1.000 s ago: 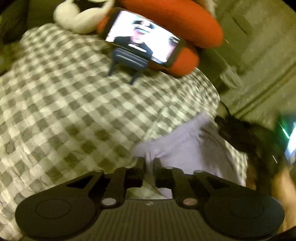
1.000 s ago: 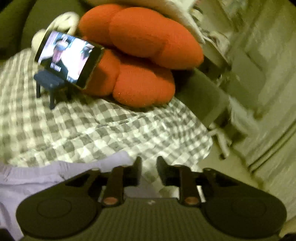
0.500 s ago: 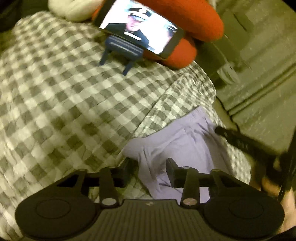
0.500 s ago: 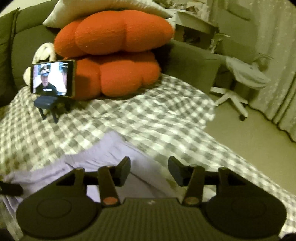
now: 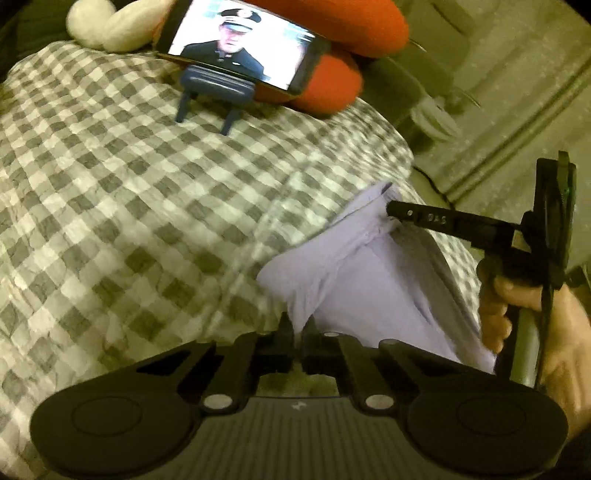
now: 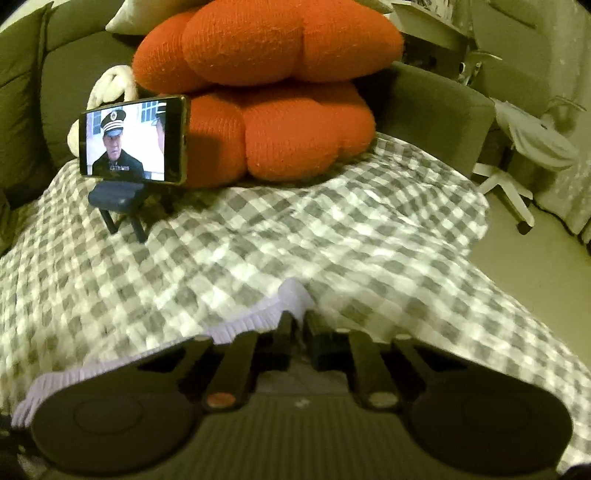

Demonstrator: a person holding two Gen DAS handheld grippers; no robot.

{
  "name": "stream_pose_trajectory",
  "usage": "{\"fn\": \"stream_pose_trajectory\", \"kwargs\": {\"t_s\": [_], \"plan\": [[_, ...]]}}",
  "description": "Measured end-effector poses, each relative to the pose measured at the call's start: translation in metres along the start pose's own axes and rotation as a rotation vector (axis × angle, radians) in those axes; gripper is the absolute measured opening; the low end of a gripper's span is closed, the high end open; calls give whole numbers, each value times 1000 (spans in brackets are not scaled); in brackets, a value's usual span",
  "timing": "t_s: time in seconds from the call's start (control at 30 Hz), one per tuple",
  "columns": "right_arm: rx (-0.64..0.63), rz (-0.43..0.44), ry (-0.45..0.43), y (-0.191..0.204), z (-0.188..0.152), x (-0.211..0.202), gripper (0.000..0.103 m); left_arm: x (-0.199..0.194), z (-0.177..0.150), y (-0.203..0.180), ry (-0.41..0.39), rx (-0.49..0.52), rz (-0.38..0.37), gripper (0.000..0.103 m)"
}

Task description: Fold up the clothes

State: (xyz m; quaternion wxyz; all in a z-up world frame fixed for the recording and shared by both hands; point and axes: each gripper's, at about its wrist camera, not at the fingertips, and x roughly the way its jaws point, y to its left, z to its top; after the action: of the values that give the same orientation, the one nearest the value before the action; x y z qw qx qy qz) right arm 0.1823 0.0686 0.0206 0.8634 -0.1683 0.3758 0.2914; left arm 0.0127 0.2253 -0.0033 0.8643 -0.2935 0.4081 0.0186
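Orange cushion (image 5: 332, 26) cut off by the top edge.

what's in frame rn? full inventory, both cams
garment: 1, lilac, near edge of the blanket, pinched at two spots
blanket: 1, grey-white check, draped over the sofa
cushions: 2, orange, stacked at the back
phone: 1, dark, video playing, landscape on the stand
stand: 1, dark blue, on the blanket
plush: 1, white, behind the phone
sofa: 1, olive, under the blanket
chair: 1, white base, right, on the floor
hand: 1, gripping the right claw's handle
left claw: shut on garment
right claw: shut on garment's ribbed hem
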Motion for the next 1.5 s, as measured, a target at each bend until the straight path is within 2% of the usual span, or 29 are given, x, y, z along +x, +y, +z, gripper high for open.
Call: {"fn": "stream_pose_trajectory", "kwargs": {"t_s": [0.13, 0.23, 0.33, 0.4, 0.5, 0.57, 0.67, 0.73, 0.77, 0.8, 0.9, 1.07, 1.17, 1.23, 1.33, 1.5], "plan": [[-43, 5, -5, -12, -16, -25, 9, -8, -6, -5, -4, 54, 2, 1], [-62, 2, -16, -17, -23, -36, 9, -15, 3, -3, -56, 53, 25, 2], [-70, 9, -49, -17, -20, -40, 9, -16, 7, 4, -71, 35, 36, 13], [-86, 21, -59, -11, -15, -37, 9, -13, 8, 14, -47, -34, 12, 32], [-107, 32, -66, -4, -9, -32, 9, -9, 12, 26, -47, -129, -13, 37], [-116, 30, -61, -1, -8, -26, 10, -3, 14, 26, -54, -147, -12, 44], [-101, 52, -69, -3, -7, -21, 10, 8, 17, 20, -38, -146, -3, 47], [-100, 76, -75, -5, -5, -20, 15, 11, 18, 16, -41, -124, 17, 44], [-101, 93, -78, -6, -4, -21, 17, 13, 19, 13, -42, -103, 34, 36], [-102, 109, -81, -7, -3, -21, 24, 15, 19, 11, -40, -88, 49, 22], [-87, 144, -87, -18, 4, -20, 28, 14, 16, 13, -37, -84, 63, 8], [-28, 164, -71, -38, 13, -6, 32, 3, 12, 23, -40, -121, 44, 2], [-64, 163, -20, -35, 7, 13, 32, -7, 8, 30, -54, -142, 41, 2], [-57, 207, -49, -37, 5, 10, 32, -16, 4, 32, -63, -138, 36, 2], [-44, 262, -90, -42, 4, 3, 38, -20, -5, 33, -57, -109, 36, 2], [-82, 268, -82, -46, 8, -2, 39, -16, -10, 35, -35, -102, 45, 2]]}}
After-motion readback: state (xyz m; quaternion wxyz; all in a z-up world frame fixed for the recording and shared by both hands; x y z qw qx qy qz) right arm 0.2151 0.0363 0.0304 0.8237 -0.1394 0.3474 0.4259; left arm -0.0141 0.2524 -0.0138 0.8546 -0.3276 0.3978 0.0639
